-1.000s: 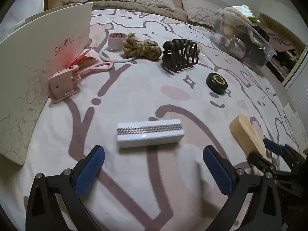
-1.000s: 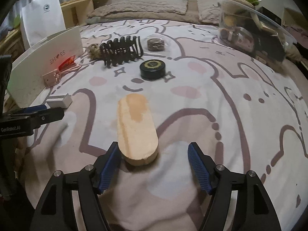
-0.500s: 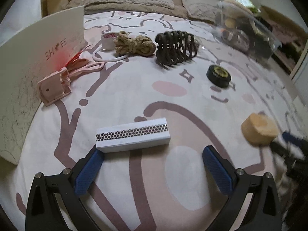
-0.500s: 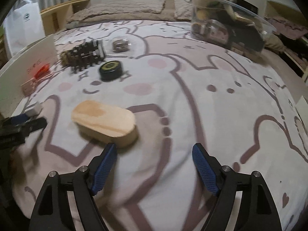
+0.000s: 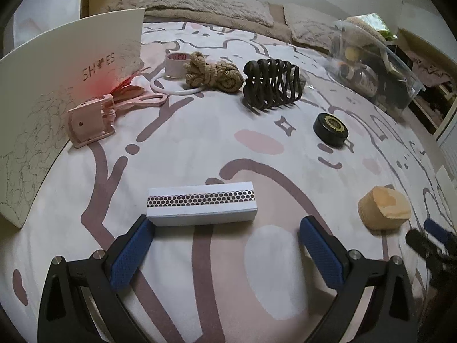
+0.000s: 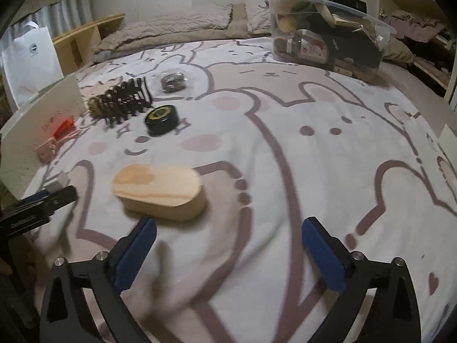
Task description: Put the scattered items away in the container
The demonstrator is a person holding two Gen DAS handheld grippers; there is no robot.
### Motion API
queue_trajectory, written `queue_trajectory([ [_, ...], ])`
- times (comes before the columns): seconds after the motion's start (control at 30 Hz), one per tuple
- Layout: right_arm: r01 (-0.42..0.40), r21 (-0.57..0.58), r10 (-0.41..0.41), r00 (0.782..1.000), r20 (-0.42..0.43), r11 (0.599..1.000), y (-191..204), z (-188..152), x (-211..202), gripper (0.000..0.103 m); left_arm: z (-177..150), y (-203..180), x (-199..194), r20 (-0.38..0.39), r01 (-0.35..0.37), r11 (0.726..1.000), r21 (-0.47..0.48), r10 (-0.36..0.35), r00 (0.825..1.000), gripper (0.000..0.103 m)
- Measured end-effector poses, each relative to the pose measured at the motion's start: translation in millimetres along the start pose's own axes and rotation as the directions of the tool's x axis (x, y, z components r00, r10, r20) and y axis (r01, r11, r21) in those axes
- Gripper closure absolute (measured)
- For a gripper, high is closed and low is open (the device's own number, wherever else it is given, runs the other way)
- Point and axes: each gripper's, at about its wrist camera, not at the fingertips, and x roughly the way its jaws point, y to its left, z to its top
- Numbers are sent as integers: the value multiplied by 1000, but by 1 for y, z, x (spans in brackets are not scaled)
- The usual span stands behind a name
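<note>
A white matchbox (image 5: 200, 203) with a honeycomb strip lies on the bedspread just ahead of my left gripper (image 5: 225, 228). That gripper is open, and the box's left end is close to the left finger. A pale oval wooden block (image 6: 158, 191) lies crosswise in front of the left finger of my right gripper (image 6: 228, 228). The right jaws are opening, with only bedspread between them. The same block (image 5: 384, 211) shows low on the right in the left wrist view. The clear plastic container (image 6: 325, 37), holding several items, stands at the far right of the bed.
Farther back lie a black round tin (image 5: 331, 125), a black hair claw (image 5: 272, 84), a coil of rope (image 5: 212, 73), a tape roll (image 5: 175, 64), a white ring (image 5: 171, 88) and a pink clip (image 5: 94, 117). A white shoe-box lid (image 5: 57, 85) stands at left. Pillows line the far edge.
The right jaws have spread wider. The wooden block, earlier lengthwise between them, now lies crosswise ahead of the left finger. The matchbox now sits closer to the left gripper's left finger.
</note>
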Motion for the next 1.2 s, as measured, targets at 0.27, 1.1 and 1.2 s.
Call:
queue_trajectory([
  [0.27,-12,27,12,1000,2,1000,24,-8,4,0,-1,11,-4,48,-40,997,-61,43,998,31],
  [1.1,75,3,-75,997,27,997,62,13,29,14,-8,22,-12,86,36,999,-9,-35,996,38],
  [1.2,91,-14,-90,995,33,996,65,12,28,14,-8,22,-11,87,35,999,-9,-34,996,38],
])
